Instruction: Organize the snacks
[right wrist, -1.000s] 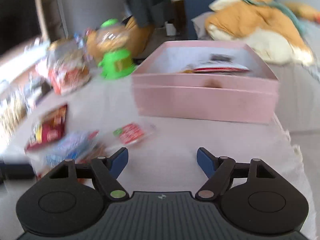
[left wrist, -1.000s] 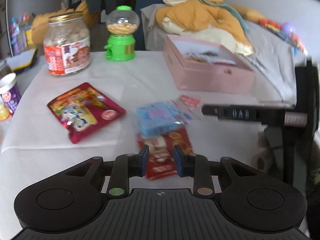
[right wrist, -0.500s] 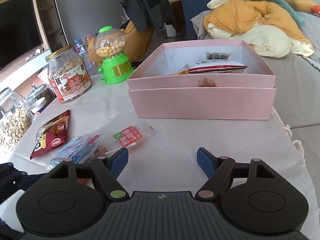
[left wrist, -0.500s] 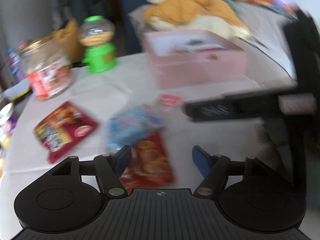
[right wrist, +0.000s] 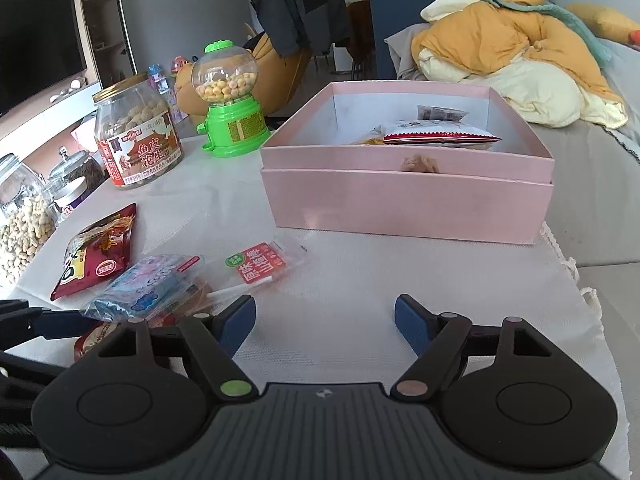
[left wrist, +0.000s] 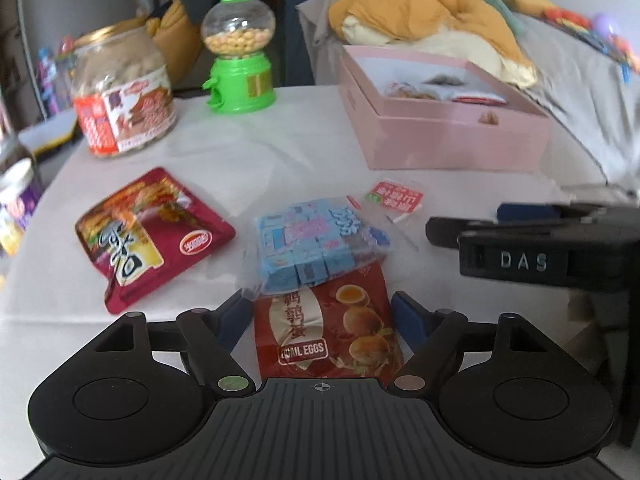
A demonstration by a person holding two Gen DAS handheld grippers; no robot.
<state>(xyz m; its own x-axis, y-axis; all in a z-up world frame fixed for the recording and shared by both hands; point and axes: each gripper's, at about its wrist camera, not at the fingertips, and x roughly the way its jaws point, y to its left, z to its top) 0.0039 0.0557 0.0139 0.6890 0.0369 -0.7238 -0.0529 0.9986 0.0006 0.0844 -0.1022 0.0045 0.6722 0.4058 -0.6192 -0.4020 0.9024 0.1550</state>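
A red quail eggs packet (left wrist: 324,332) lies on the white tablecloth between the fingers of my left gripper (left wrist: 320,308). Its jaws are opening and the pads stand clear of the packet's sides. A blue wrapped packet (left wrist: 316,240) overlaps the red packet's far end. A maroon snack bag (left wrist: 140,236) lies to the left and a small red sachet (left wrist: 396,196) to the right. The pink box (right wrist: 404,208) holds several packets. My right gripper (right wrist: 324,316) hovers open over bare cloth in front of the box, with nothing between its fingers.
A peanut jar (right wrist: 138,140) and a green candy dispenser (right wrist: 230,108) stand at the back left. More glass jars (right wrist: 22,216) line the left edge. Bedding (right wrist: 520,56) is piled behind the box. The table's right edge (right wrist: 576,272) drops off close to the box.
The left gripper's jaws went from shut to wide apart, and it moved forward and down, so the quail eggs packet now lies between its fingers. The right gripper kept still.
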